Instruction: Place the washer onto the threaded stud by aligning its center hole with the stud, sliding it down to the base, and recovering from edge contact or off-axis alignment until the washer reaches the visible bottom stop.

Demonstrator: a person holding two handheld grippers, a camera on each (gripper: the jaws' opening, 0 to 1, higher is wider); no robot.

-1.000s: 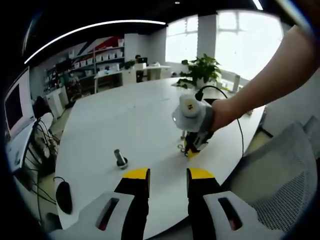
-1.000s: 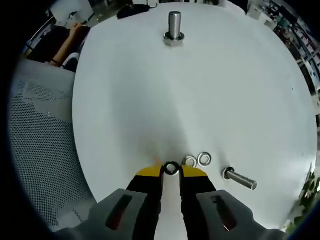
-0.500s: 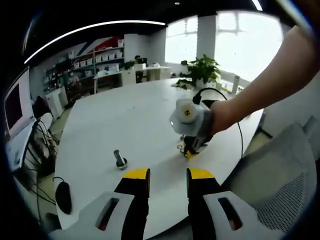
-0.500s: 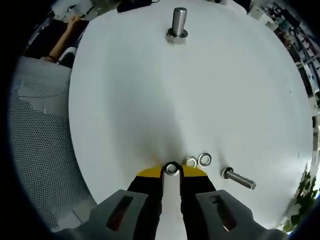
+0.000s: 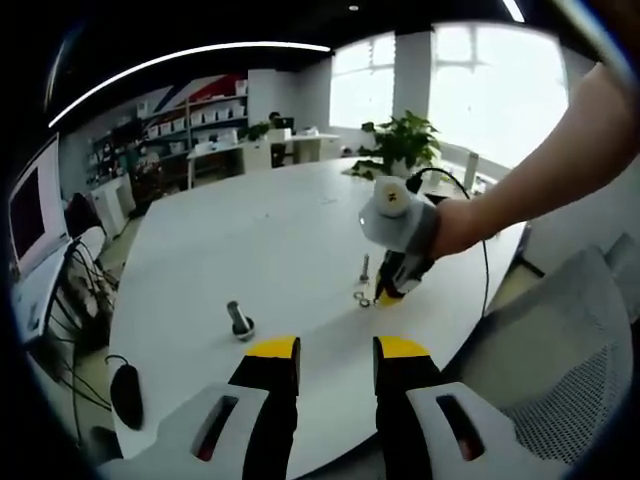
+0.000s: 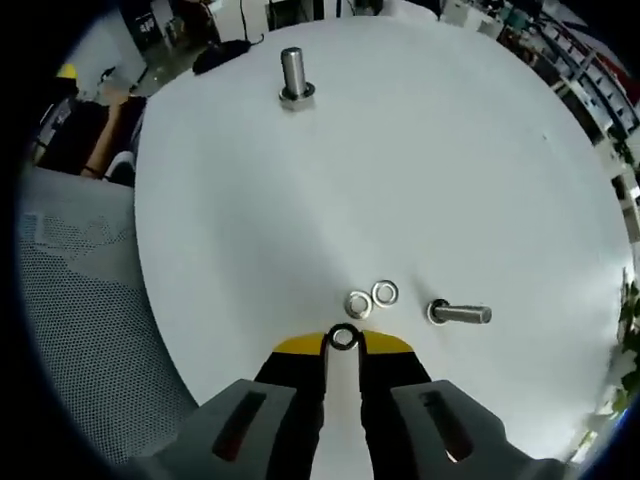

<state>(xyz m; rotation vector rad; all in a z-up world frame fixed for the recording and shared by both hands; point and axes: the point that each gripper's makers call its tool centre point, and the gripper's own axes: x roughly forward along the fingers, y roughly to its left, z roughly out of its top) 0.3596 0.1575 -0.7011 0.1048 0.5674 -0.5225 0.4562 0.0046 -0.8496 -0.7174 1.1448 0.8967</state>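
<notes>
Washer held above the table, stud far at upper left

In the right gripper view the right gripper (image 6: pixel 343 341) pinches a washer (image 6: pixel 344 337) between nearly closed tips; two washers (image 6: pixel 371 298) and a lying bolt (image 6: pixel 460 314) are just beyond, wide bare table (image 6: pixel 450 180) before the upright stud (image 6: pixel 293 75). The left gripper (image 5: pixel 336 349) is half open and holds nothing (it hovers near the table edge).

No readable txt, labels, brands or nos. anywhere. Boxes on the far shelves (image 5: pixel 195 117) are too small and blurred to read; nothing printed on the white surface (image 6: pixel 420 190).
</notes>
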